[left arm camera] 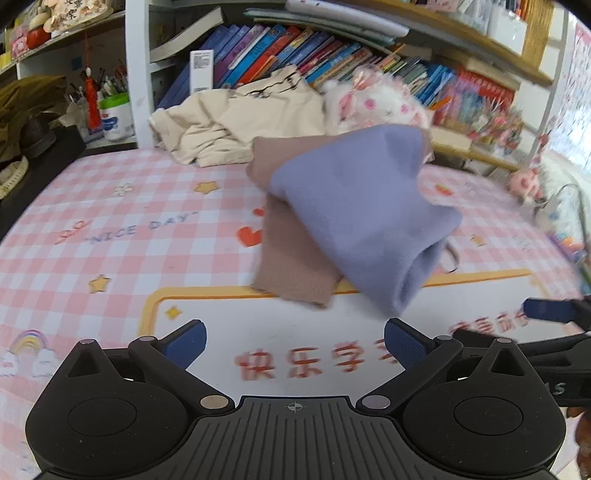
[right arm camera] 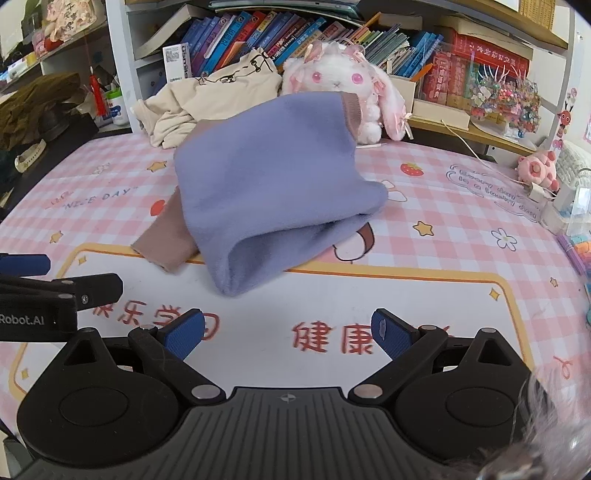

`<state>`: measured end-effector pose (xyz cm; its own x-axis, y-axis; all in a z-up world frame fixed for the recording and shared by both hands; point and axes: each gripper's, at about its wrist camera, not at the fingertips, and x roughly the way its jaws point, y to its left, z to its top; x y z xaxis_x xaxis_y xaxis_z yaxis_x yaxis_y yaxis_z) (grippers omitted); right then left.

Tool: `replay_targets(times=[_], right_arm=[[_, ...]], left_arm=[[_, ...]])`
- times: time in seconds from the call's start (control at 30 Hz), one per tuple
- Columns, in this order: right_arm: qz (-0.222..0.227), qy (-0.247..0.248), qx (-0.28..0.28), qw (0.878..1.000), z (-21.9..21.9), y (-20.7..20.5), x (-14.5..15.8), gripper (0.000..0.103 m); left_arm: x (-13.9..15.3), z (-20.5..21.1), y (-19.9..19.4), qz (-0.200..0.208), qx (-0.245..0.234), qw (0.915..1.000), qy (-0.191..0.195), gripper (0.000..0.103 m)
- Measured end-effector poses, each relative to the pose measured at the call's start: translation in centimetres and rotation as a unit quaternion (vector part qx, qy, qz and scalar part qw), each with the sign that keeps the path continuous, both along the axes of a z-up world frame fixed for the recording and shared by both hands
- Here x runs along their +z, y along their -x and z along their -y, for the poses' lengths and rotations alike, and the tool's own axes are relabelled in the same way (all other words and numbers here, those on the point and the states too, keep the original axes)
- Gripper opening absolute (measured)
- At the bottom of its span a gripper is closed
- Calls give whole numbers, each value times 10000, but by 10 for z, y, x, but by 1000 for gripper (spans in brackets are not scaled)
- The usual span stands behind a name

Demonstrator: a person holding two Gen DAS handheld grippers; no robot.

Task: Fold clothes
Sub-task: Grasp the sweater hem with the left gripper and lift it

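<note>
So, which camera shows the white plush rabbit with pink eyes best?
The right wrist view: the white plush rabbit with pink eyes faces the camera, sharp. In the left wrist view it is blurred and partly hidden behind the purple fleece garment.

Crowded bookshelves (right arm camera: 295,33) rise behind a pink checked tabletop (right arm camera: 461,206).
</note>
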<state>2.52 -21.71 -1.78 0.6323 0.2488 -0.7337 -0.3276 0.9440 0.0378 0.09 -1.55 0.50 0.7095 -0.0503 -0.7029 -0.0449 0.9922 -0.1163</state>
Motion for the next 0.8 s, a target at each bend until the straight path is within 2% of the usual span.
replay_targets(times=[0.07,0.2,0.33,0.47,0.53,0.6,0.67,0.7,0.77,0.8], right_arm=[[-16,-2,58,10000,8,-3,-1,98],[-22,-115,178,9998,25,-12,-3,98],[-80,-142,332,9993,37,-20,-8,97],[-166,-203,397,9989,52,-29,-13,92],[-271,-365,330,9984,65,-36,-16,87],[-459,-689,205,9964,79,-43,-17,86],[-714,-1180,87,9904,95,-52,-17,86],[-794,-1337,42,9878,101,-55,-17,86],[-894,-1534,-26,9841,111,-61,-15,85],[-925,-1596,-52,9828,115,-63,-14,83]], left_arm=[[0,6,0,61,13,9999,103,103],[-1,23,-2,20,129,9999,66,103],[0,40,-6,-37,234,9997,-114,103],[-2,62,-18,-105,139,9992,-362,102],[-6,70,-31,-143,91,9987,-487,102],[-10,79,-43,-182,42,9979,-613,101],[-14,88,-55,-221,-6,9970,-738,91],[-16,92,-61,-240,-25,9962,-834,89],[-24,103,-74,-290,-33,9929,-1155,75],[-28,108,-80,-313,-32,9910,-1305,71]])
